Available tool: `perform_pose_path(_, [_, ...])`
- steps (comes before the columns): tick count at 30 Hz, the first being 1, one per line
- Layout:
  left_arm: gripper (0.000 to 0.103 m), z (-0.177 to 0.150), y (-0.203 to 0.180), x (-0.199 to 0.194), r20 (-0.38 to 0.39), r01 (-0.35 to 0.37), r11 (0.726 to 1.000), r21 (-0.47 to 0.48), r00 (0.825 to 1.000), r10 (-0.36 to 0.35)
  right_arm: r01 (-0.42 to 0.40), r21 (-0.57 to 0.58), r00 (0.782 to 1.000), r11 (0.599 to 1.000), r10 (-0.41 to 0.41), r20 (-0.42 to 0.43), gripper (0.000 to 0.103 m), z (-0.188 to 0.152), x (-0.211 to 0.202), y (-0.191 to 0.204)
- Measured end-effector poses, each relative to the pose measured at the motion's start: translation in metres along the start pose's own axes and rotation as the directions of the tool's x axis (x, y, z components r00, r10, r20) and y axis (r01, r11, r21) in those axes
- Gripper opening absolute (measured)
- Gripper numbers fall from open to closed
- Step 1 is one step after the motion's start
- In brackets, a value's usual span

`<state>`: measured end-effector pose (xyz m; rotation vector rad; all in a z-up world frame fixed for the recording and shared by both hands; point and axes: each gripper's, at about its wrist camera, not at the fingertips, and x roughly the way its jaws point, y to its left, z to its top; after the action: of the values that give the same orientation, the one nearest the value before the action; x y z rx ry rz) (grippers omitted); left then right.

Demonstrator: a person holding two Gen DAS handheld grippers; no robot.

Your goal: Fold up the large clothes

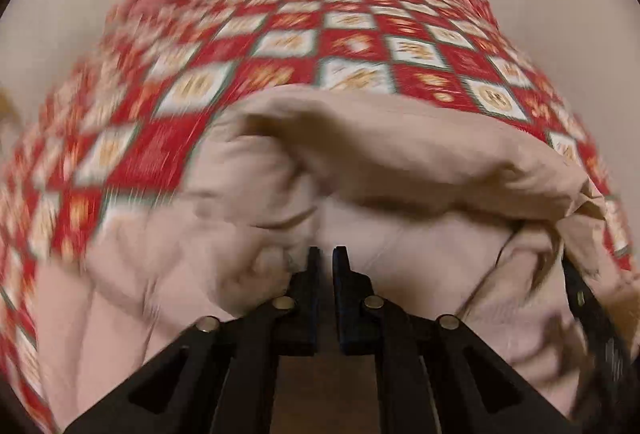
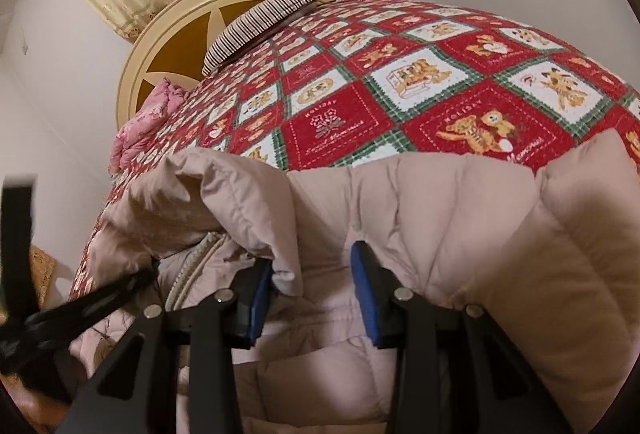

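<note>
surface: my bed [image 2: 132, 82], red checked quilt [image 2: 400, 82] | on it: beige padded jacket [image 2: 460, 218], striped pillow [image 2: 256, 24], pink bedding [image 2: 148, 122]

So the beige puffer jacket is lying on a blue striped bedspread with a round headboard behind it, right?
Not quite. The bedspread is red, white and green patchwork with teddy bears, as the right wrist view shows. The beige puffer jacket does lie on it, round headboard behind.

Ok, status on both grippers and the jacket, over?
Left gripper shut, no fabric seen between its fingers. Right gripper clamped on a fold of the beige puffer jacket. Jacket bunched on the red quilt. Nothing blocking.
</note>
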<state>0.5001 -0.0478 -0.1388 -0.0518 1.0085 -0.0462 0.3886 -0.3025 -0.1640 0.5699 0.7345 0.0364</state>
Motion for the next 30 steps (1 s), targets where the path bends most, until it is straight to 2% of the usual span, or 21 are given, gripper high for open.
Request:
perform_pose_path(3, [0.005,-0.028,0.016,-0.021,0.029,0.08,0.997,0.006,0.996,-0.081,0.0,-0.003,1.0,1.0,0.0,-0.001,0.04,0.0,0.0,0.001])
perform_pose_path(8, [0.005,-0.055,0.021,-0.062,0.061,0.081,0.992,0.098,0.994,-0.087,-0.004,-0.001,1.0,1.0,0.004,-0.003,0.04,0.0,0.0,0.001])
perform_pose_path(11, [0.005,-0.042,0.034,-0.083,0.1,0.152,0.986,0.067,0.982,-0.158,-0.003,-0.001,1.0,1.0,0.003,-0.002,0.04,0.0,0.0,0.001])
perform_pose_path(12, [0.005,-0.028,0.039,-0.093,0.153,0.152,0.987,0.047,0.976,-0.157,-0.003,-0.001,1.0,1.0,0.003,-0.002,0.04,0.0,0.0,0.001])
perform_pose_path(16, [0.006,0.019,0.039,-0.098,0.275,0.077,0.997,0.023,0.958,-0.08,-0.008,0.003,1.0,1.0,0.008,0.0,0.041,-0.001,-0.001,0.001])
perform_pose_path(18, [0.006,0.033,0.038,-0.076,0.264,0.041,0.999,0.026,0.963,-0.046,-0.034,0.017,0.999,0.999,0.034,0.009,0.043,-0.001,-0.004,0.0])
perform_pose_path(20, [0.006,0.032,0.04,-0.041,0.17,0.014,1.0,-0.012,0.985,-0.011,-0.075,0.036,0.997,0.997,0.074,0.036,0.046,-0.001,-0.011,-0.003])
perform_pose_path(22, [0.006,0.013,0.046,-0.009,0.055,0.067,0.995,-0.075,0.997,-0.062,-0.116,0.053,0.989,0.992,0.111,0.098,0.049,0.0,-0.024,-0.005])
perform_pose_path(23, [0.006,0.004,0.049,-0.002,0.04,0.073,0.993,-0.088,0.997,-0.069,-0.126,0.052,0.985,0.991,0.118,0.124,0.051,0.0,-0.03,-0.005])
perform_pose_path(27, [0.006,-0.02,0.059,-0.005,0.076,0.106,0.989,-0.107,0.992,-0.098,-0.129,-0.002,0.958,0.992,0.125,0.256,0.051,0.006,-0.061,0.006])
perform_pose_path(30, [0.006,-0.025,0.062,-0.014,0.116,0.12,0.987,-0.103,0.987,-0.108,-0.211,-0.046,0.943,0.976,0.215,0.255,0.051,0.009,-0.068,0.018])
